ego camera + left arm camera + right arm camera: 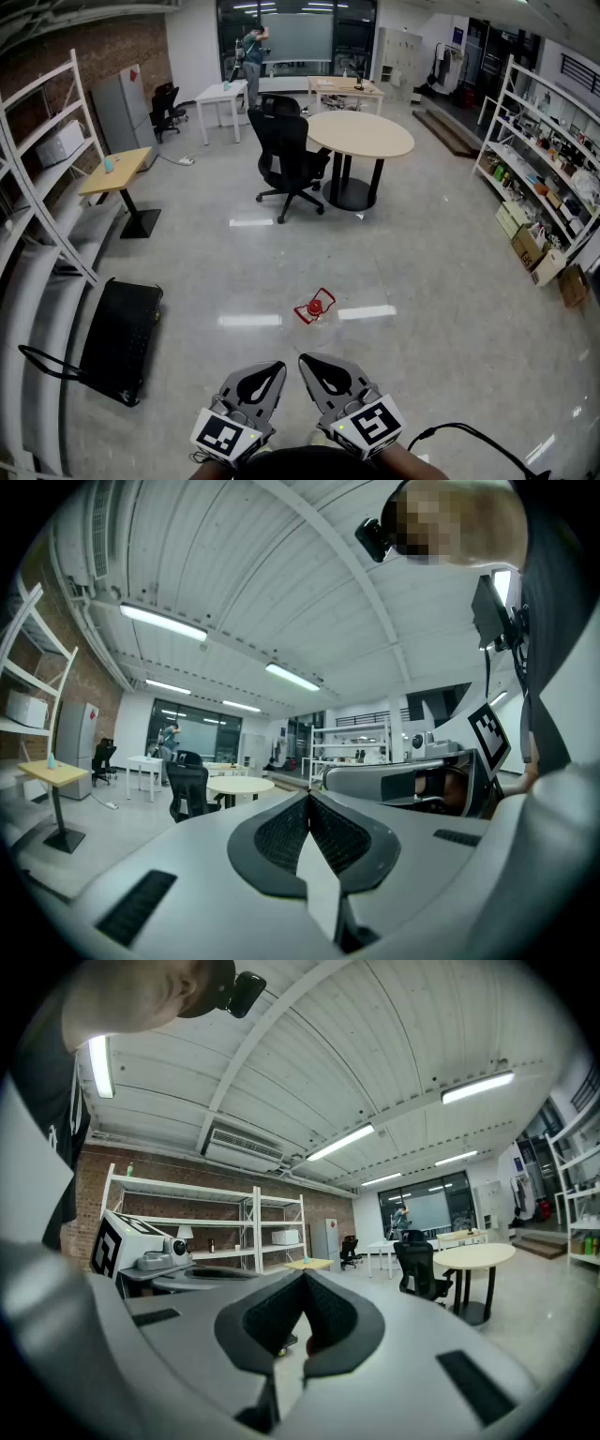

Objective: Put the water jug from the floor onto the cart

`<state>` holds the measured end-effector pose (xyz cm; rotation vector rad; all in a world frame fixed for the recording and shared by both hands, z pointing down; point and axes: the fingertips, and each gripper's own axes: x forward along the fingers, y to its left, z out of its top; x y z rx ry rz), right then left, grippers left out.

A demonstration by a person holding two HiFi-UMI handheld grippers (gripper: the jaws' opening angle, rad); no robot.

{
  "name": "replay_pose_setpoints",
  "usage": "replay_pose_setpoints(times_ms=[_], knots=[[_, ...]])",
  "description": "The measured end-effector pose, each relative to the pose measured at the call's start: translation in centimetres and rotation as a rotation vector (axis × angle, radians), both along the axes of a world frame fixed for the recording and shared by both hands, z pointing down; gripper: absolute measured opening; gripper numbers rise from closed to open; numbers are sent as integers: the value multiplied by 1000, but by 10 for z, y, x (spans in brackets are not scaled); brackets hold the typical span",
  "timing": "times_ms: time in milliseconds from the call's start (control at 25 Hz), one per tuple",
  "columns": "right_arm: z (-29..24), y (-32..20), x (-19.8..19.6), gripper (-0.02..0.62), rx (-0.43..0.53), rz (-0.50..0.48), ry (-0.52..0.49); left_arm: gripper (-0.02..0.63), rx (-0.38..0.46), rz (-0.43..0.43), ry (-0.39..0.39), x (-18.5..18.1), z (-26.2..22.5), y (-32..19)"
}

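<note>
The water jug (pixel 315 308), clear with a red cap and red handle, stands on the glossy floor a short way ahead of both grippers. A flat black cart (pixel 120 339) rests on the floor at the left, beside the white shelving. My left gripper (pixel 277 368) (pixel 307 801) and right gripper (pixel 308 363) (pixel 302 1281) are held level side by side at the bottom of the head view. Both have their jaws shut with nothing between them. Neither touches the jug. A speck of red shows low through the right gripper's jaws in the right gripper view.
A round table (pixel 360 134) and a black office chair (pixel 287 155) stand beyond the jug. White shelving (pixel 42 202) lines the left wall and stocked shelves (pixel 544 159) the right. A small desk (pixel 117 171) is at the left. A person (pixel 252 52) stands far back.
</note>
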<state>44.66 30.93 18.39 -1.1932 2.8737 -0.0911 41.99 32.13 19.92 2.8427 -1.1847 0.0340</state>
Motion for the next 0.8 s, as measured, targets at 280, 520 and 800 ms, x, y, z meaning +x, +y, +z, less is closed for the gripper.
replay_pose_setpoints(times_ms=[280,520,800], knots=[[4,-2,-1,2,2,-5,0,0,0,-4,-2,-1,5,-3],[8,-4,1,2,-22,-5,-6,0,1,-6,-1,1,8,-5],[-1,-2,5,2,41,-34,-18,0,9,0,-7,14,7,-9]])
